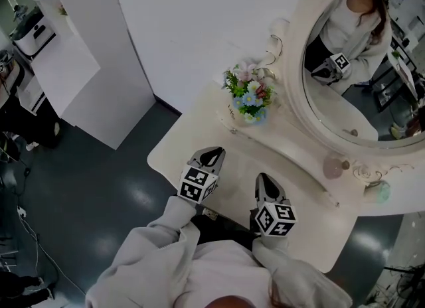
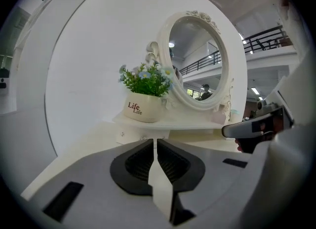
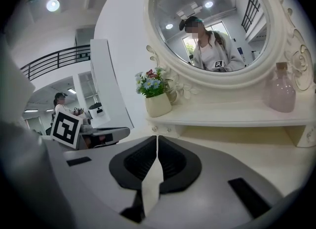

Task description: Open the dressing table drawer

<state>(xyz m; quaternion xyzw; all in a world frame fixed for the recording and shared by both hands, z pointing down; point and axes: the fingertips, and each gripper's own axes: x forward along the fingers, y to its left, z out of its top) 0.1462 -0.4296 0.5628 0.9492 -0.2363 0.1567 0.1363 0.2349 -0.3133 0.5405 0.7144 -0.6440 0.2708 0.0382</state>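
Drawer (image 2: 133, 134) tucked under the raised shelf (image 2: 173, 123), directly below the flower pot (image 2: 143, 108). Shut, with two small knobs on its face. Long axis running along the shelf edge, side to side in the left gripper view; face turned out toward the person. Same drawer (image 3: 170, 131) in the right gripper view, again just beneath the flower pot (image 3: 158, 103) and the shelf (image 3: 237, 117).

Left tongs (image 2: 155, 141) clenched, nothing between the pads, aimed at the drawer from well short of the flower pot. Right tongs (image 3: 157, 139) likewise clenched and bare, aimed a little to the right of the flower pot. From above, left tongs (image 1: 216, 151) and right tongs (image 1: 263, 179) side by side over the cream bench (image 1: 179, 147), both on the near side of the flower pot (image 1: 249, 97), not touching the shelf (image 1: 292, 160).

Right of the flower pot, an oval mirror (image 1: 358, 68) in a carved cream frame, with the person and one marker cube reflected in it. Further right along the shelf, a pink bottle (image 3: 282, 92). Left of the flower pot, a white wall (image 1: 199, 21); below it, a dark grey glossy floor (image 1: 86, 187) and a white cabinet (image 1: 86, 68).
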